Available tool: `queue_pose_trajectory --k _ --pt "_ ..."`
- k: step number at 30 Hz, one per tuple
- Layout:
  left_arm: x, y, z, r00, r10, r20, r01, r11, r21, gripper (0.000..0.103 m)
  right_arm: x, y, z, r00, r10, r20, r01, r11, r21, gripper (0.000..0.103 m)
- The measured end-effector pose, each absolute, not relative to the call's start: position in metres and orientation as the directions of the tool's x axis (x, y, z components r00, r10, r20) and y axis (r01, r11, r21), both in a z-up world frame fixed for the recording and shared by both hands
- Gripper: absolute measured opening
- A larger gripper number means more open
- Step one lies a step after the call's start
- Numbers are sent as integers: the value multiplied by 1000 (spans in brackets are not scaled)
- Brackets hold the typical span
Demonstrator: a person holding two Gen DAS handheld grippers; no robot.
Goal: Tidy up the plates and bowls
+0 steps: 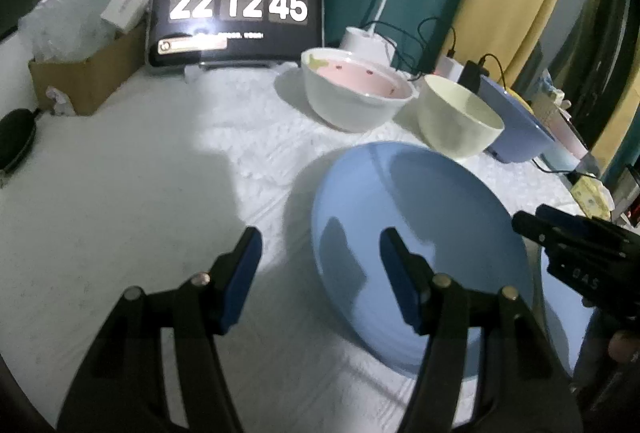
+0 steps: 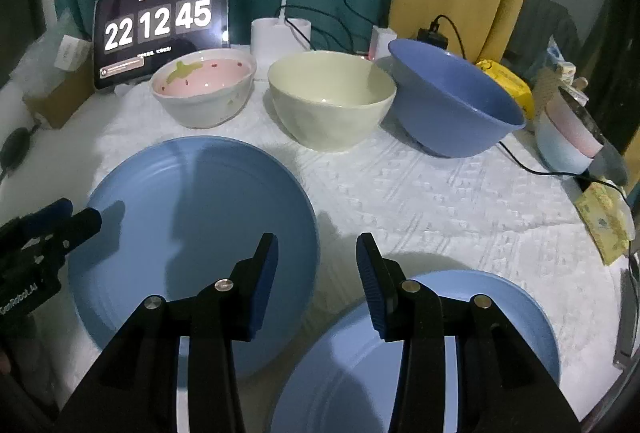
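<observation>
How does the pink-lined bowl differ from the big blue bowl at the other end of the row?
The pink-lined bowl is white outside with a spotted pink inside; the blue bowl is plain blue throughout. The blue bowl looks wider and flares more. The blue bowl's rim tilts; the pink-lined bowl's sits level. Both are empty.

The right gripper hangs with jaws apart and empty over the white cloth. Blue plates lie at eight o'clock and five o'clock; three bowls line twelve o'clock.

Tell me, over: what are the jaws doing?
Left gripper open, empty. Right gripper open, empty. Two blue plates flat, unstacked. Nothing blocking.
</observation>
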State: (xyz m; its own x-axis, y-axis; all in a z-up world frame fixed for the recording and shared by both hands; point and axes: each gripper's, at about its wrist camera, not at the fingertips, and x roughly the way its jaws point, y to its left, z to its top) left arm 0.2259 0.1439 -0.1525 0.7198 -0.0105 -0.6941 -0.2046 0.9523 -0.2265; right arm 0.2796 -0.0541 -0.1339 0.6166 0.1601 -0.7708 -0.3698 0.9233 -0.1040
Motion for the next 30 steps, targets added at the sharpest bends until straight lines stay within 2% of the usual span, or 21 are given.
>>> queue_pose_trajectory --k 8,19,20,21,24,30 --pt "238 142 -164 665 -42 -745 -195 954 -228 63 298 -47 -146 572 174 -801 -368 928 -62 43" --pt "242 136 -164 654 -25 -756 -183 964 -191 62 309 -40 -161 487 229 -843 -405 914 14 43" --pt "242 136 -163 656 -33 -754 -178 964 -198 60 309 -39 -161 488 227 -843 -406 914 11 41" --pt "242 136 -163 657 -39 -753 -173 964 -201 53 308 -39 -161 489 228 -842 -408 913 10 36" --pt "243 134 -163 656 -48 -753 -158 967 -199 49 306 -36 -160 491 234 -839 -421 907 6 33" --pt "240 136 -161 668 -41 -743 -167 965 -203 46 301 -36 -156 513 228 -827 -427 904 -16 30"
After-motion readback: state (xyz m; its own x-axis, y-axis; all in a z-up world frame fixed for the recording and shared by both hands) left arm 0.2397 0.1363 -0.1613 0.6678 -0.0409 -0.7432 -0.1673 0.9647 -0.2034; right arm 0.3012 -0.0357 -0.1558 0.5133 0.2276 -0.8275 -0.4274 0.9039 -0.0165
